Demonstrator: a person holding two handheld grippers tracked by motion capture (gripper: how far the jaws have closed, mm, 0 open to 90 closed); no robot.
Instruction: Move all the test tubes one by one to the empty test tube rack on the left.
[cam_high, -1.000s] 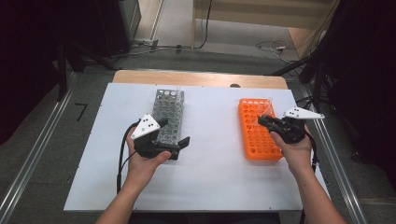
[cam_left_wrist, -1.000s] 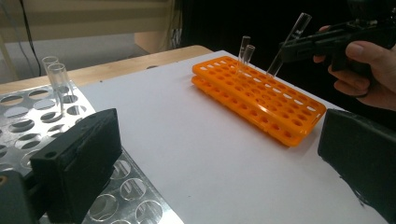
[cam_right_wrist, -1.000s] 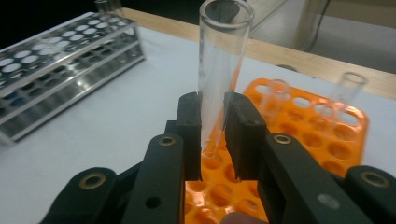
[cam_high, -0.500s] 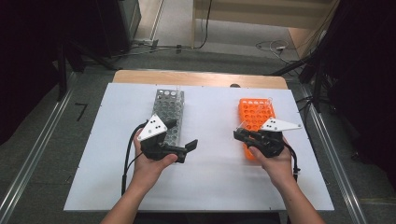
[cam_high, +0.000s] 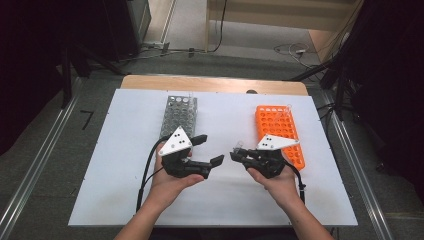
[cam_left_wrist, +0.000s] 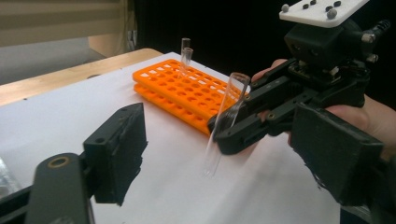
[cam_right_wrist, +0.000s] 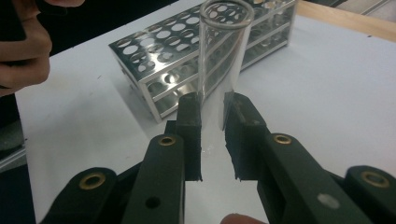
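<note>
Clear, empty glass test tube (cam_right_wrist: 223, 70), open-rimmed, upright between right hand-held gripper (cam_right_wrist: 212, 122) pads

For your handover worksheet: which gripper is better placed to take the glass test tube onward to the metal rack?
Left. The left gripper stands open facing the test tube held in the right gripper, and it is nearer the metal rack.
</note>
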